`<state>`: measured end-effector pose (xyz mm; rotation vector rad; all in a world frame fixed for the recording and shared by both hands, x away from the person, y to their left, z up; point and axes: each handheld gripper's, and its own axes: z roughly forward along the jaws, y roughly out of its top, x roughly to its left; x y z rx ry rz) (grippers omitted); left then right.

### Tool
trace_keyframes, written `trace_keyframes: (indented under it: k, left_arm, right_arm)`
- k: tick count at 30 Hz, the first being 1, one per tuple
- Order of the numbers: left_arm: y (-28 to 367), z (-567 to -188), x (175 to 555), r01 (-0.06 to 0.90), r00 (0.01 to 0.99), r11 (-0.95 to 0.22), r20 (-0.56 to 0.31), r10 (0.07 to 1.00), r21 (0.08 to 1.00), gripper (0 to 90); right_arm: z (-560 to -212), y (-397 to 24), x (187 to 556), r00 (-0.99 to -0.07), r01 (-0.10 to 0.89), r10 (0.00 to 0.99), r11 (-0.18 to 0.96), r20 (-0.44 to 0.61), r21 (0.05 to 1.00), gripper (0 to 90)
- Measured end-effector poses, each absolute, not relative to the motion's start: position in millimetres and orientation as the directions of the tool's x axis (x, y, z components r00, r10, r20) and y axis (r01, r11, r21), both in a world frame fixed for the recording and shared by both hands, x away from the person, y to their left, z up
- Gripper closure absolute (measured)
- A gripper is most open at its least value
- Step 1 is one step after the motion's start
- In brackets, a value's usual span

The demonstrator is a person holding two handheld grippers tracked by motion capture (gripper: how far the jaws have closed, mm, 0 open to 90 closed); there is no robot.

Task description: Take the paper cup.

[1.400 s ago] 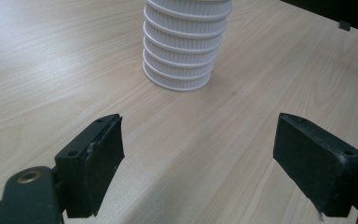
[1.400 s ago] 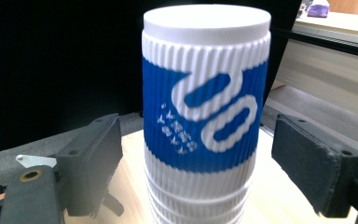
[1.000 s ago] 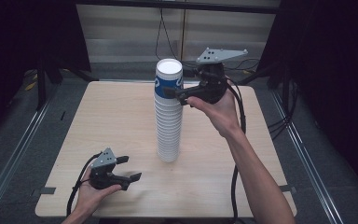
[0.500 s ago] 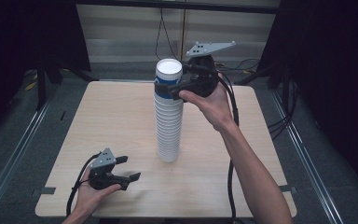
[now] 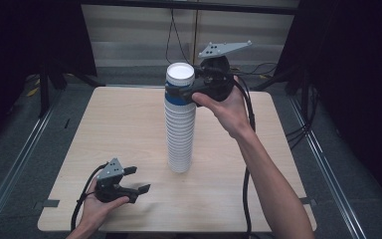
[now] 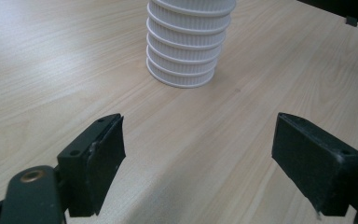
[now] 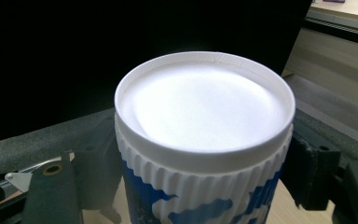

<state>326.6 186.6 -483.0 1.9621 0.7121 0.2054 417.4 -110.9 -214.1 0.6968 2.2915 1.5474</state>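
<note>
A tall stack of upturned white ribbed paper cups (image 5: 180,139) stands mid-table; its base (image 6: 184,51) shows in the left gripper view. The top cup (image 5: 180,74) has blue print and its white bottom faces up (image 7: 205,107). My right gripper (image 5: 177,94) reaches in from the right at the stack's top. Its jaws have just been closing, and they now press on both sides of the top cup, as the right gripper view (image 7: 200,182) shows. My left gripper (image 5: 138,180) rests low at the front left, open and with nothing between its jaws (image 6: 198,149).
The wooden table (image 5: 119,119) has bare surface all around the stack. Black cables trail from both grippers, the right one down along the forearm (image 5: 246,189). Metal rails (image 5: 15,169) run along the floor on both sides, and dark curtains hang behind.
The right gripper tipped up, shifted a little left around the stack's top, and closed its jaws on the top cup. The left hand stayed put.
</note>
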Motion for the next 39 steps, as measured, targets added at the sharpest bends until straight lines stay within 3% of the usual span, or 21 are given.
trace_keyframes:
  k: [39]
  left_arm:
    - [185.8,-484.1,327.0,0.398,0.812,-0.336,-0.157,0.563,0.853,17.8]
  right_arm:
    - [-196.0,-117.3,409.7,-0.822,0.141,0.568,0.140,0.037,0.980,26.4]
